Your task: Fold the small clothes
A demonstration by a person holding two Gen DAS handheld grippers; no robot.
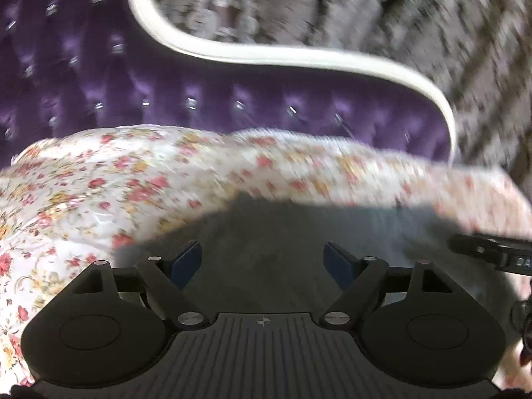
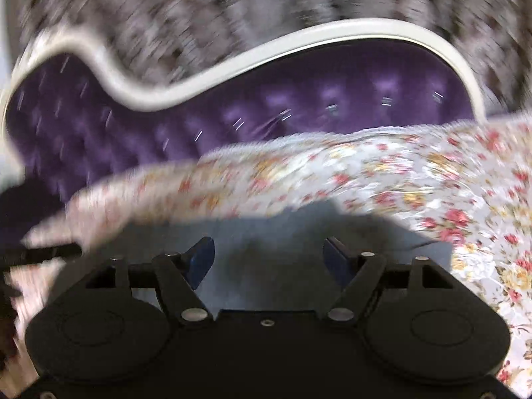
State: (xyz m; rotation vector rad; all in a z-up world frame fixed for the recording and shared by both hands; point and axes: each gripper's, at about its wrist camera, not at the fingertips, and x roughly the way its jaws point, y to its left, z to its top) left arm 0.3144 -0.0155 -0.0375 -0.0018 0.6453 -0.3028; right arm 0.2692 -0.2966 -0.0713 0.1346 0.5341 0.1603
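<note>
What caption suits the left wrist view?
Open left claw above a grey garment on a floral bedspread, purple headboard behind.

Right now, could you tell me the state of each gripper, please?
Left gripper: open, holding nothing.
Right gripper: open, holding nothing.

We list the dark grey garment (image 1: 282, 232) as matt, soft cloth, blurred in both views. The floral bedspread (image 1: 99, 193) beneath it is printed cloth with a slight sheen. We note the purple headboard (image 1: 99, 99) as tufted, velvety fabric set with shiny buttons, edged by a smooth, glossy cream frame (image 1: 266, 56). The left gripper (image 1: 262, 262) and right gripper (image 2: 267, 261) are matt black plastic with metal pivots and blue pads.
</note>
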